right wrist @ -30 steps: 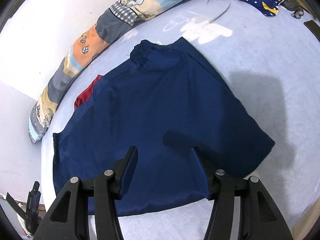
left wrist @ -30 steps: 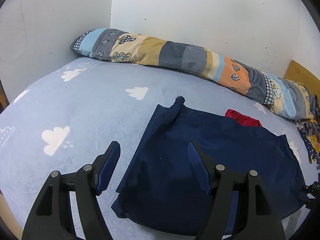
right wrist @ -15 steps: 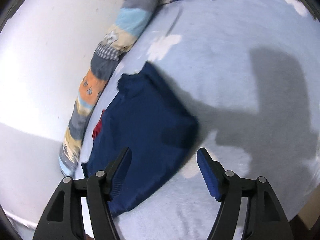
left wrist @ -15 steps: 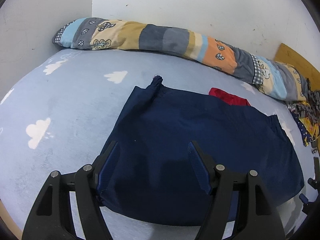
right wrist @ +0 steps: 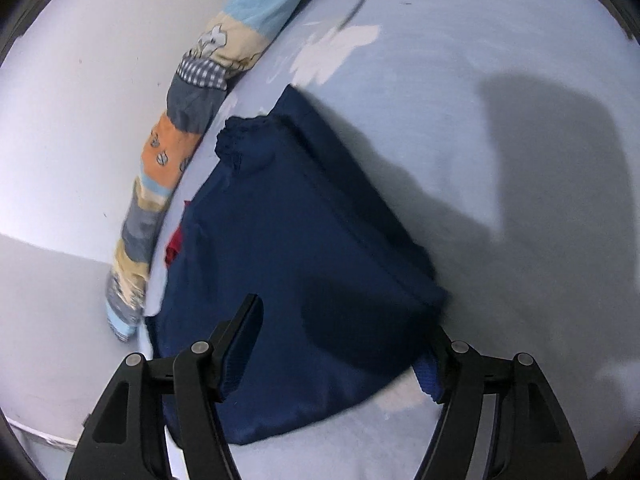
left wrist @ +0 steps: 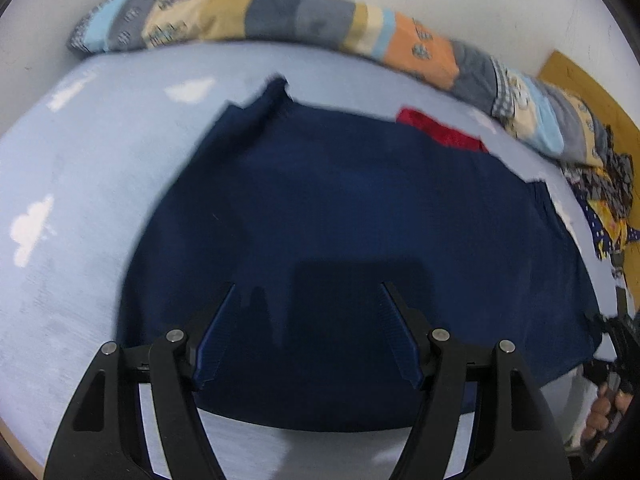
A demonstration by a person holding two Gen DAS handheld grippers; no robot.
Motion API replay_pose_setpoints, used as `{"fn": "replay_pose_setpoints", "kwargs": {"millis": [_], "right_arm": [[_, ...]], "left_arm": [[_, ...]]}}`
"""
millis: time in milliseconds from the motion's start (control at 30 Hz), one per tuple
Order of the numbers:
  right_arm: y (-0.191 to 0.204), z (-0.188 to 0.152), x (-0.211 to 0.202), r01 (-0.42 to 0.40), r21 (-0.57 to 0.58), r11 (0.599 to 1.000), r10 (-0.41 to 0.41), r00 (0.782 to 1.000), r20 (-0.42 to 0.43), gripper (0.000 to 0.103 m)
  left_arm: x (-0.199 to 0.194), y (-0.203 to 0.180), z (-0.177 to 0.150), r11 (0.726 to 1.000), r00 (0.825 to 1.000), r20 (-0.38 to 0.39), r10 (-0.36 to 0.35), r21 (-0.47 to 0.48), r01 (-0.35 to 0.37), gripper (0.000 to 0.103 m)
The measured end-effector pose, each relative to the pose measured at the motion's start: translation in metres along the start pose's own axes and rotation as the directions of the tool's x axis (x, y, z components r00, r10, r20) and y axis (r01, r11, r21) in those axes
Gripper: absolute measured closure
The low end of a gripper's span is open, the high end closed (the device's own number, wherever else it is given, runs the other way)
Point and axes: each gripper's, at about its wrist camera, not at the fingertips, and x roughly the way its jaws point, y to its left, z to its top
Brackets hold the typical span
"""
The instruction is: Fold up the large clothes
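Note:
A navy blue garment [left wrist: 360, 220] lies folded flat on the light blue bed sheet [left wrist: 80, 180]. My left gripper [left wrist: 307, 286] hangs open just over its near edge, and nothing sits between the pads. In the right wrist view the same garment [right wrist: 300, 240] runs away from me, gathered waistband at the far end. My right gripper [right wrist: 346, 312] is open and straddles the garment's near corner; the cloth lies between the fingers, pads not pressing. That cloth corner partly hides the right finger. At the left wrist view's right edge the right gripper's black body [left wrist: 616, 344] shows.
A long patchwork bolster [left wrist: 320, 24] lies along the white wall behind the garment. A red cloth [left wrist: 440, 132] peeks out from under the garment's far edge. Patterned clothes [left wrist: 608, 200] are heaped at the right, by a wooden board [left wrist: 580, 80]. A hand [left wrist: 604, 412] shows lower right.
Both grippers have come down and closer to the navy garment. The right gripper's jaws have widened, and its view has swung to the garment's near corner.

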Motion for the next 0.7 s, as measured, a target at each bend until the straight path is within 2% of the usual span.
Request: {"fn": "replay_pose_setpoints", "kwargs": {"millis": [133,200,267,300,400,467,500,533,600,700], "right_arm": [[0.012,0.004,0.015,0.014,-0.067,0.998,-0.013,1.0,0.008,0.032],[0.017,0.005,0.02,0.03,-0.115,0.993,-0.028,0.999,0.022,0.037],[0.02,0.003,0.022,0.046,-0.15,0.988,-0.041,0.999,0.034,0.067],[0.022,0.002,0.023,0.016,-0.158,0.987,-0.013,1.0,0.018,0.089],[0.04,-0.002,0.006,-0.013,-0.233,0.972,0.029,0.997,0.067,0.091],[0.044,-0.003,0.004,-0.009,-0.255,0.967,0.03,0.997,0.078,0.084],[0.041,-0.003,0.008,-0.006,-0.238,0.971,0.022,0.998,0.066,0.08],[0.035,-0.003,0.013,-0.002,-0.209,0.978,0.012,0.999,0.047,0.071],[0.02,-0.002,0.026,-0.014,-0.122,0.992,0.012,1.0,-0.021,0.058],[0.017,-0.002,0.026,-0.042,-0.091,0.995,0.041,0.999,-0.009,0.058]], "left_arm": [[0.006,-0.012,-0.005,0.999,0.999,-0.028,-0.031,0.014,0.031,0.034],[0.004,-0.023,-0.007,0.998,0.999,-0.022,-0.05,0.038,0.051,0.034],[0.002,-0.035,-0.008,0.995,0.998,-0.01,-0.062,0.073,0.063,0.033],[0.002,-0.041,-0.009,0.994,0.998,-0.005,-0.067,0.089,0.067,0.034],[0.001,-0.056,-0.009,0.988,0.996,0.008,-0.087,0.129,0.085,0.033],[0.002,-0.065,-0.01,0.985,0.996,0.013,-0.089,0.149,0.086,0.033],[0.004,-0.07,-0.011,0.984,0.996,0.008,-0.091,0.157,0.089,0.033],[0.005,-0.072,-0.012,0.983,0.996,0.005,-0.093,0.158,0.091,0.033],[0.008,-0.078,-0.013,0.984,0.996,0.005,-0.092,0.154,0.091,0.033],[0.014,-0.088,-0.013,0.984,0.995,0.022,-0.096,0.153,0.091,0.033]]}}
